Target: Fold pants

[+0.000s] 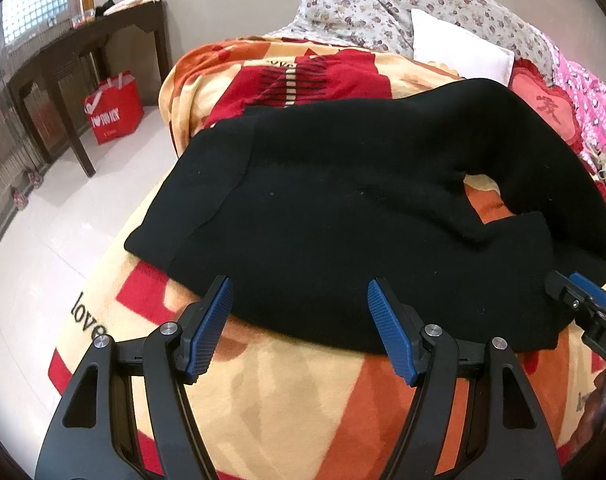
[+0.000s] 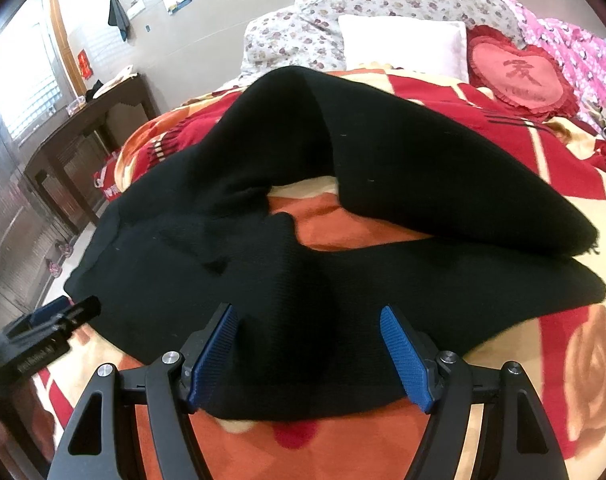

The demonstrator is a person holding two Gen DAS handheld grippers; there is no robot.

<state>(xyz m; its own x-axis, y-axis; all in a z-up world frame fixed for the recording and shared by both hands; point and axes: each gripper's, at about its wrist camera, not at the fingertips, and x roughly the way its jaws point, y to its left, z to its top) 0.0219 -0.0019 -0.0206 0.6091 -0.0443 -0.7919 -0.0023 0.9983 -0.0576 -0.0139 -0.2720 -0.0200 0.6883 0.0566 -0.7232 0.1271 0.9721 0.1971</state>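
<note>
Black pants [image 1: 343, 200] lie spread on a bed with an orange, red and cream blanket [image 1: 263, 400]. The waist end is to the left, the two legs run right, the far leg bent back on itself. My left gripper [image 1: 301, 328] is open, its blue pads straddling the near edge of the pants. My right gripper [image 2: 309, 356] is open, its pads either side of the near leg's edge [image 2: 303, 300]. The right gripper shows at the right edge of the left wrist view [image 1: 583, 304]; the left gripper shows at the left of the right wrist view [image 2: 55, 320].
A floral quilt [image 1: 383, 8], a white pillow [image 1: 459, 48], a red heart cushion [image 2: 519, 76] and pink bedding [image 2: 583, 60] lie at the bed's head. A dark wooden table [image 1: 83, 52] and a red bag [image 1: 115, 108] stand on the white floor to the left.
</note>
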